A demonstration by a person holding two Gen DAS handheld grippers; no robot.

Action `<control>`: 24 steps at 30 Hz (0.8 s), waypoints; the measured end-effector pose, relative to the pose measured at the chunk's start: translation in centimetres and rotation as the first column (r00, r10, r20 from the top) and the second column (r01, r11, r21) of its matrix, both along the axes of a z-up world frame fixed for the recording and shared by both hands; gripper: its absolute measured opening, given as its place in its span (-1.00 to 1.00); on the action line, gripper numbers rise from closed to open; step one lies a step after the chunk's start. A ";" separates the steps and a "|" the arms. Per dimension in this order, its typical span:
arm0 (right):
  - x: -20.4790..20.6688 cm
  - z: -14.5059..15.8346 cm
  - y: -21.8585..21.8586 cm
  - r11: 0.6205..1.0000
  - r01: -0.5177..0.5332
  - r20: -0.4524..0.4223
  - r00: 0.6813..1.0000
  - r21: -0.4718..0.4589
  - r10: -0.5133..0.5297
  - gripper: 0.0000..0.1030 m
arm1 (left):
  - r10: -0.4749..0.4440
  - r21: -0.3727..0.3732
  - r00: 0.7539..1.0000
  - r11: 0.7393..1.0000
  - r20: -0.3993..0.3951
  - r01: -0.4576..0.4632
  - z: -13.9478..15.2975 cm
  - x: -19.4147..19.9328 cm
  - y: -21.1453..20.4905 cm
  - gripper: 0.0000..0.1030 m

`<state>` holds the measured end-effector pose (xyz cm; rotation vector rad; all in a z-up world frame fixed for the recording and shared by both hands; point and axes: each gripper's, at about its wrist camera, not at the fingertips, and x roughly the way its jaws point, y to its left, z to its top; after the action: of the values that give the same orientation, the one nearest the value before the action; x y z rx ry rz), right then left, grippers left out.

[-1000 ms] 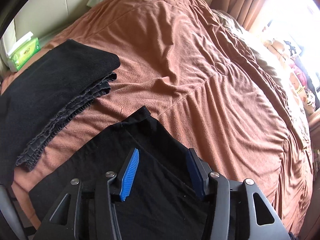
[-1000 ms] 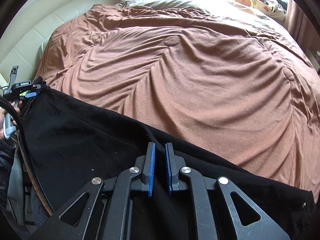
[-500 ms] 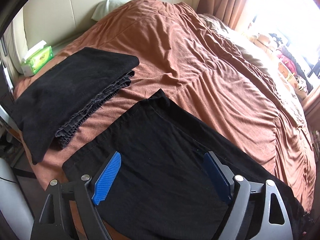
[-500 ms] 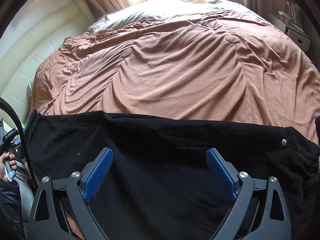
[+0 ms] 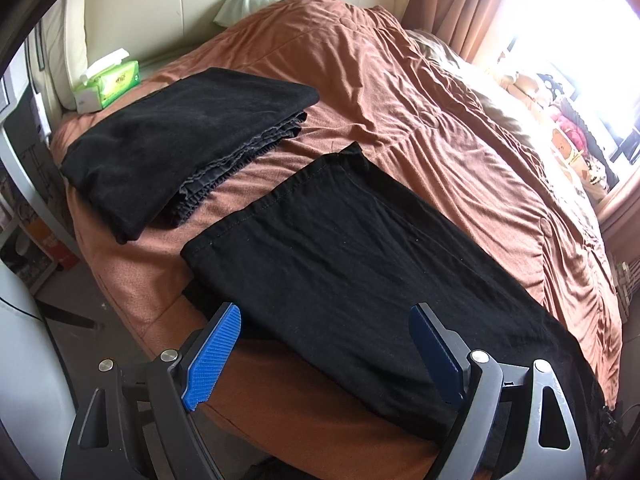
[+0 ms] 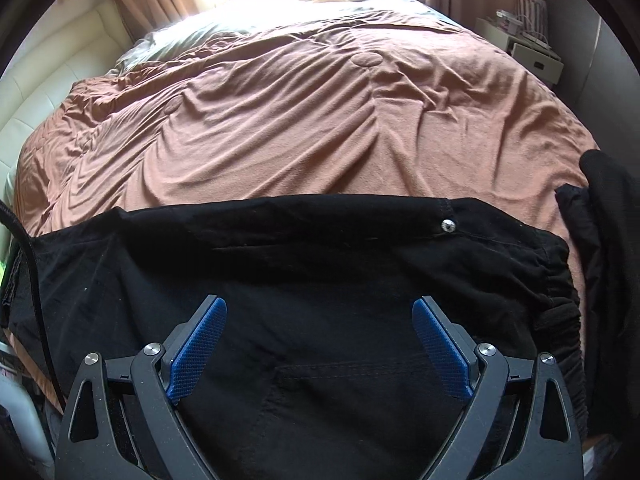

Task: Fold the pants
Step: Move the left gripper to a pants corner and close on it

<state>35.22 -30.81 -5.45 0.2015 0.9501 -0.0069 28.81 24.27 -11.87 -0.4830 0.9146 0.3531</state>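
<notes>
Taking the brown bedspread (image 5: 400, 92) as the landmark: at its far left corner sits a green tissue pack (image 5: 110, 84); just inside that, a folded black garment (image 5: 180, 140) lies flat; next along, the black pants (image 5: 340, 264) stretch lengthwise by the near edge, hem end leftward, waistband with its metal button (image 6: 447, 225) rightward; the left gripper (image 5: 326, 356) hovers released over the legs, holding nothing; the right gripper (image 6: 320, 348) hangs likewise spread above the seat, empty. My worry: the near side seems to overhang the edge, so a careless one-layer pinch could drag the pants floorward.
</notes>
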 end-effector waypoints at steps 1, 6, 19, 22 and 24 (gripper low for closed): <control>-0.2 -0.1 -0.4 1.000 0.017 -0.007 1.000 -0.004 -0.017 0.83 | 0.005 -0.011 1.000 1.000 0.003 -0.005 -0.3 -0.5 0.3 0.70; -1.4 -1.0 -2.2 0.996 0.085 -0.048 0.995 -0.036 -0.087 0.45 | 0.048 -0.081 0.999 0.996 -0.014 -0.049 -2.2 -2.3 1.5 0.42; -0.7 -2.3 -3.5 0.992 0.098 -0.063 0.993 -0.079 -0.103 0.22 | 0.150 -0.325 0.988 0.936 0.028 -0.133 -7.3 -1.3 2.1 0.31; 0.3 -2.5 -4.0 0.988 0.114 -0.066 0.990 -0.103 -0.122 0.04 | 0.193 -0.325 0.980 0.931 0.048 -0.168 -7.7 -0.8 2.4 0.17; 1.0 -2.8 -4.5 0.987 0.129 -0.074 0.988 -0.098 -0.137 -0.04 | 0.217 -0.288 0.974 0.938 0.055 -0.193 -7.8 -0.5 2.8 0.12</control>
<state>36.18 -35.31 -8.29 0.1791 1.0130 -0.1831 28.32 27.09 -19.65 -0.8546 0.8351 0.3904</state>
